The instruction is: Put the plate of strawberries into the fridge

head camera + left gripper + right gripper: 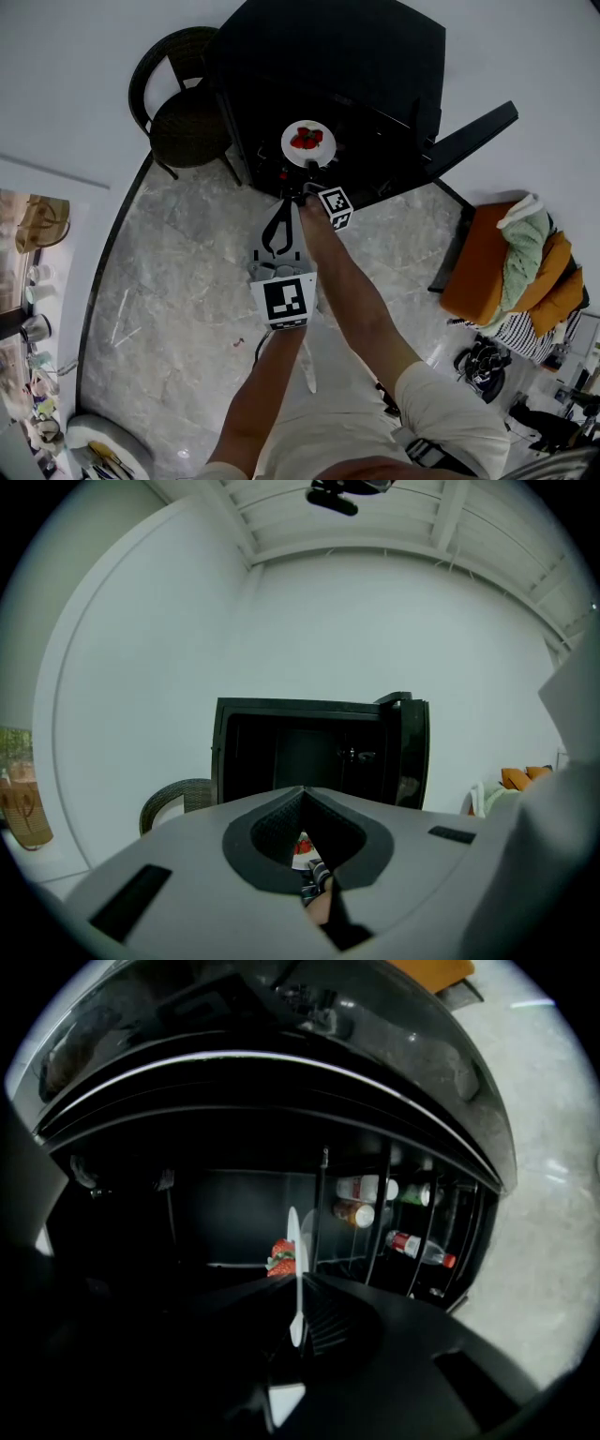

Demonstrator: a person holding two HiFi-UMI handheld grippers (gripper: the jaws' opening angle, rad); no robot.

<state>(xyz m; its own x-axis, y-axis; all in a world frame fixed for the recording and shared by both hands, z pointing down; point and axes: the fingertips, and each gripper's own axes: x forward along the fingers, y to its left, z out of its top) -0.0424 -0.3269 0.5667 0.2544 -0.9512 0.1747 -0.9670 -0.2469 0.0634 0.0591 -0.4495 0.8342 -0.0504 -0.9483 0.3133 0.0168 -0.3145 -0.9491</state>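
Head view: from high above, facing steeply down past the person's arms onto the black fridge [328, 56] and marble floor [169, 309].
Left gripper view: farther back, nearly level over its own jaws, facing the fridge's open front against the white wall [375, 621].
Right gripper view: close at the fridge mouth, rolled sideways, facing the dark interior and door-shelf bottles [417, 1246].
Shared: all three show the fridge and the plate of strawberries [308, 142].
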